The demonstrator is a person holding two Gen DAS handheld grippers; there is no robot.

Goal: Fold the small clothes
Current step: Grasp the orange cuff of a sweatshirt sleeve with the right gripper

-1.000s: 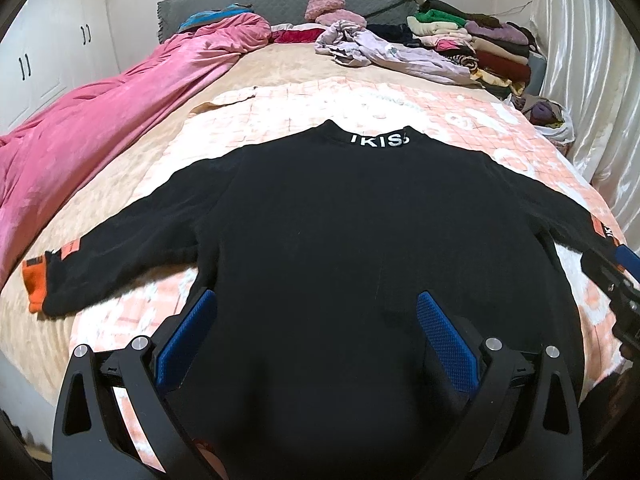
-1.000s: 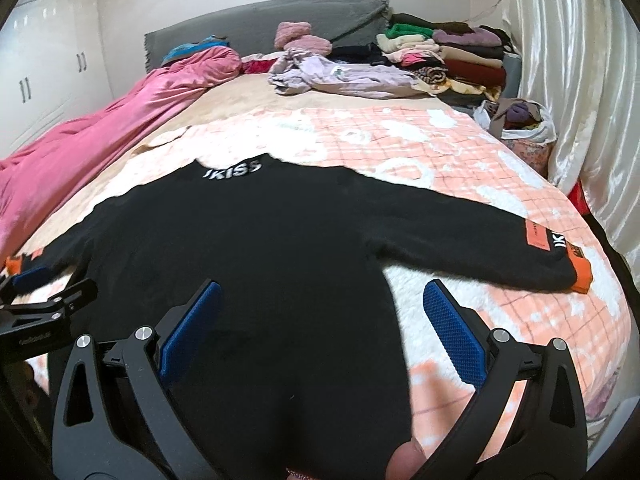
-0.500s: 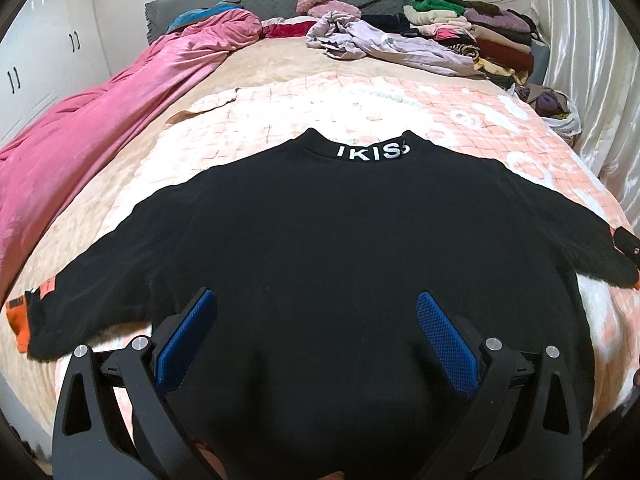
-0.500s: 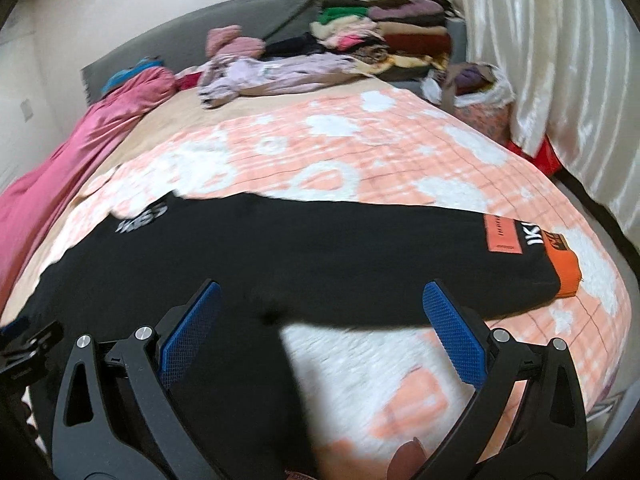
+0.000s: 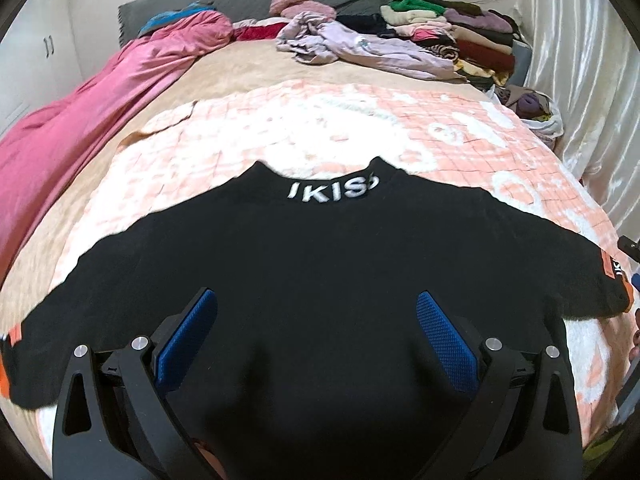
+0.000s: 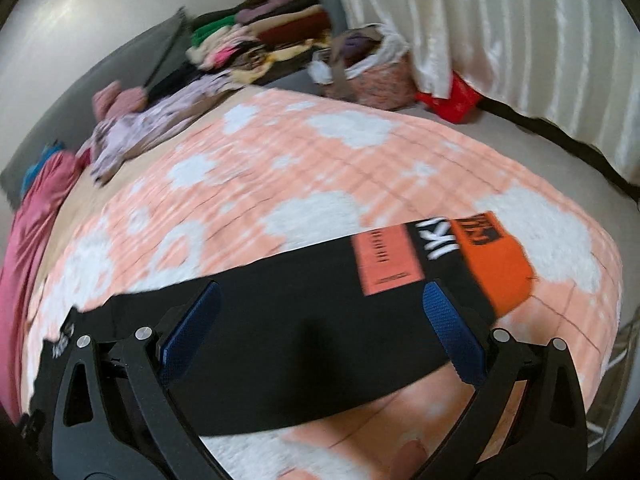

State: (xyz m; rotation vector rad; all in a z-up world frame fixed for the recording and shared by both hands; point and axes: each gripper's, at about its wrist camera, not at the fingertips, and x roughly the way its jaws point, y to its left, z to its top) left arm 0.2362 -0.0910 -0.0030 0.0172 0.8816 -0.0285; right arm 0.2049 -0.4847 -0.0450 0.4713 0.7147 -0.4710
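Observation:
A black sweater (image 5: 312,264) with white lettering on its collar lies flat on the peach-and-white blanket (image 5: 320,120), both sleeves spread out. My left gripper (image 5: 316,324) hovers open over the sweater's lower body. In the right wrist view, my right gripper (image 6: 320,316) is open just above the sweater's right sleeve (image 6: 304,320). That sleeve's orange cuff (image 6: 496,268) lies just beyond the right finger's tip. The left sleeve's orange cuff (image 5: 14,334) shows at the left edge of the left wrist view.
A pink duvet (image 5: 80,112) lies along the bed's left side. Loose lilac clothes (image 5: 360,46) and a stack of folded clothes (image 5: 460,36) sit near the headboard. A bag of clothes (image 6: 368,64) and a curtain (image 6: 520,40) stand right of the bed.
My right gripper has swung right, from over the sweater's body to its right sleeve near the cuff. My left gripper has shifted slightly and stays over the body.

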